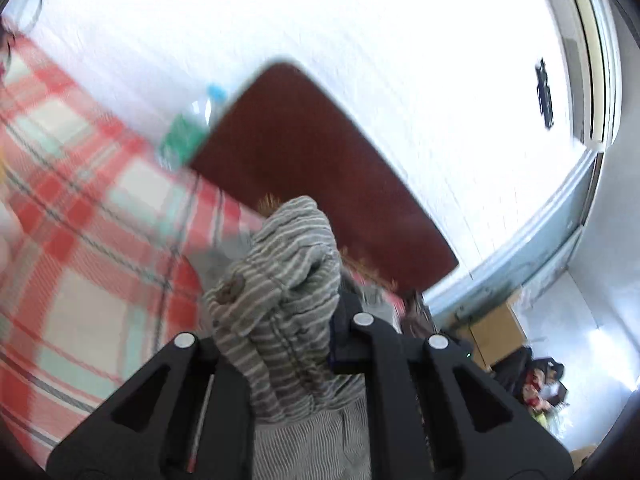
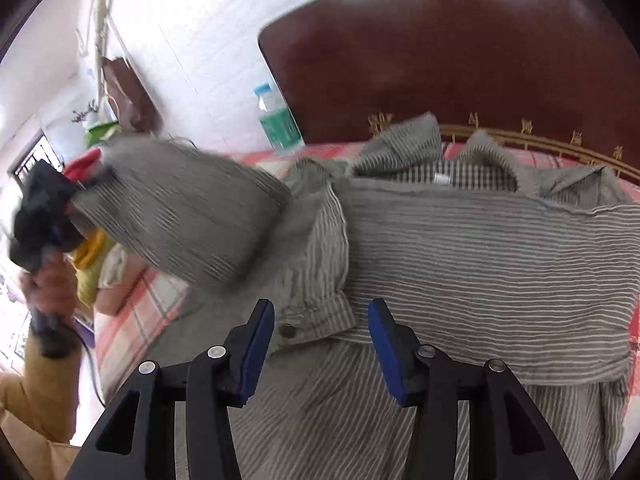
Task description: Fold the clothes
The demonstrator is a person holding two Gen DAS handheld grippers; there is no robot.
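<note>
A grey shirt with thin white stripes (image 2: pixel 460 248) lies spread on a bed, collar toward the headboard, one sleeve folded across the chest. My left gripper (image 1: pixel 280 336) is shut on the other sleeve's cuff (image 1: pixel 280 280) and holds it lifted; in the right wrist view the left gripper (image 2: pixel 44 208) is at the far left with that sleeve (image 2: pixel 180 216) stretched from it, blurred. My right gripper (image 2: pixel 320 344) is open and empty, its blue pads (image 2: pixel 260 348) just above the folded sleeve's buttoned cuff (image 2: pixel 316 316).
The bed has a red, white and green plaid sheet (image 1: pixel 80 200) and a dark red-brown headboard (image 2: pixel 460 60). A clear bottle with a green label (image 2: pixel 278 120) stands beside the headboard. Yellow cloth (image 2: pixel 90 264) lies at the bed's left edge.
</note>
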